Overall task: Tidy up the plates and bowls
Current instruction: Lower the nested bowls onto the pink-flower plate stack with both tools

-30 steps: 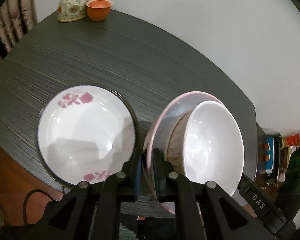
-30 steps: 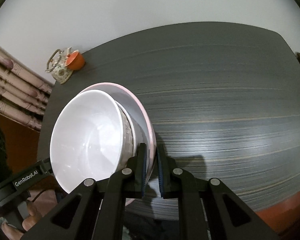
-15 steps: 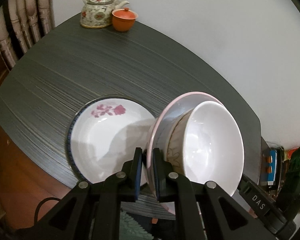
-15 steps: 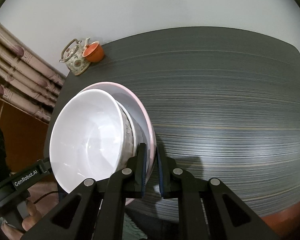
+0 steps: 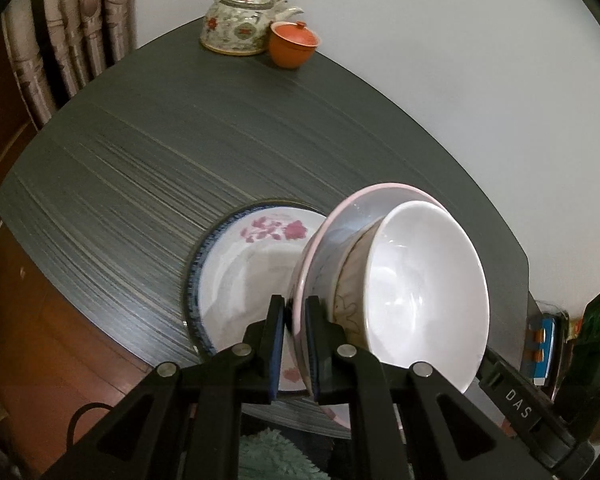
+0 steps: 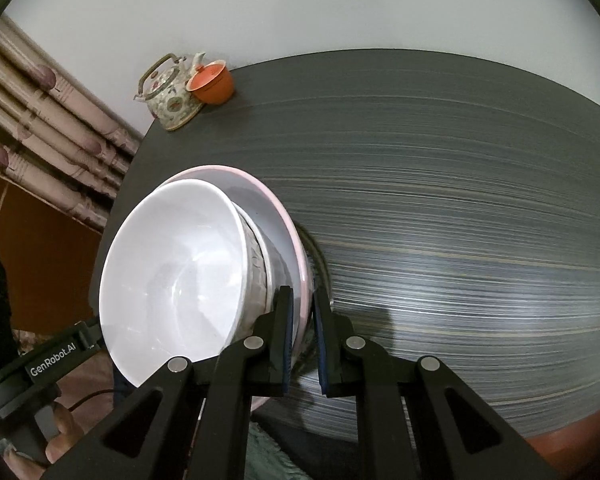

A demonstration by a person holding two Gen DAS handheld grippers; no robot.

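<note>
Above the near edge of the dark table (image 5: 148, 152), both grippers pinch the rim of a pink plate (image 5: 320, 248) carrying a white bowl (image 5: 424, 288): left gripper (image 5: 294, 344) and right gripper (image 6: 302, 336) at opposite sides, fingers narrow on it. Flowered plate (image 5: 244, 276) lies on the table beneath. Teapot (image 5: 240, 20) and orange cup (image 5: 292, 46) stand at the far corner.

My left gripper (image 5: 294, 344) was matte black plastic, each finger a triangular open frame with round silver screws at the joints and dark blue pads (image 5: 277, 344) on the inner faces. The right gripper (image 6: 303, 340) matched it: same black frames, same silver screws, same blue pads. Beside the right gripper's left finger, the other handle's black body bore white "GenRobot.AI" lettering; the left wrist view showed "DAS" in white on a black bar.
</note>
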